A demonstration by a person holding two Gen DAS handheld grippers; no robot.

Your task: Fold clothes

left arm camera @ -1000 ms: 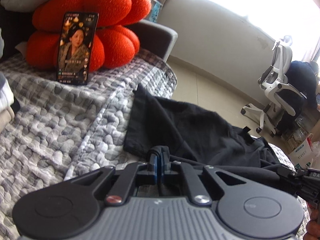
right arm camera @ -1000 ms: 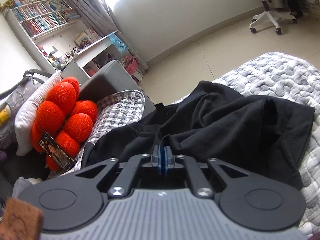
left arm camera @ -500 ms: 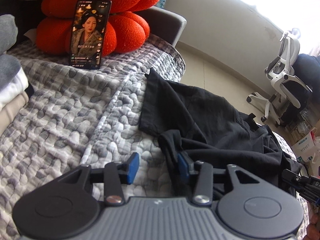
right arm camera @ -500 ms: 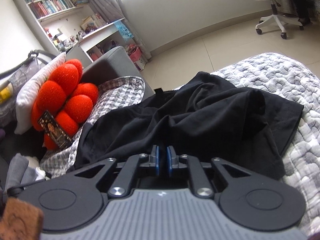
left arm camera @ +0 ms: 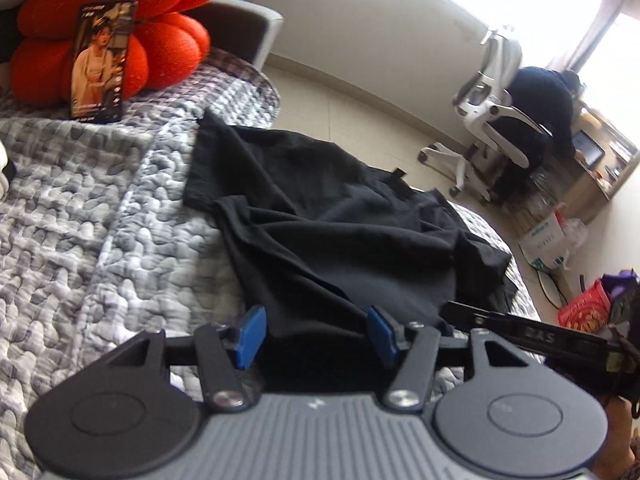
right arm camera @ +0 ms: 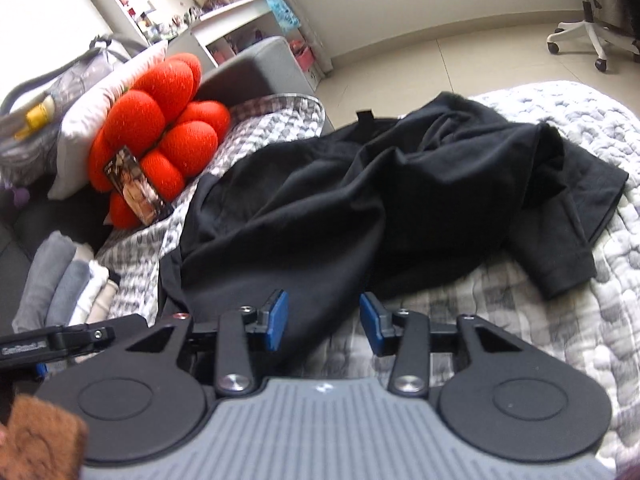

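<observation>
The left tongs (left arm camera: 316,334) and right tongs (right arm camera: 323,322) have just been opening; both stand apart over the near hem, pads not pressing. The crumpled black cotton shirt (right arm camera: 384,208) lies on the grey-white quilted bed (left arm camera: 80,216), stretching away toward the floor.

A crumpled garment (left arm camera: 328,216) lies on the quilt (left arm camera: 80,216), a cushion (left arm camera: 120,28) behind it with a phone (left arm camera: 102,80) propped against it, folded clothes (right arm camera: 68,280) stacked left of the garment.
</observation>
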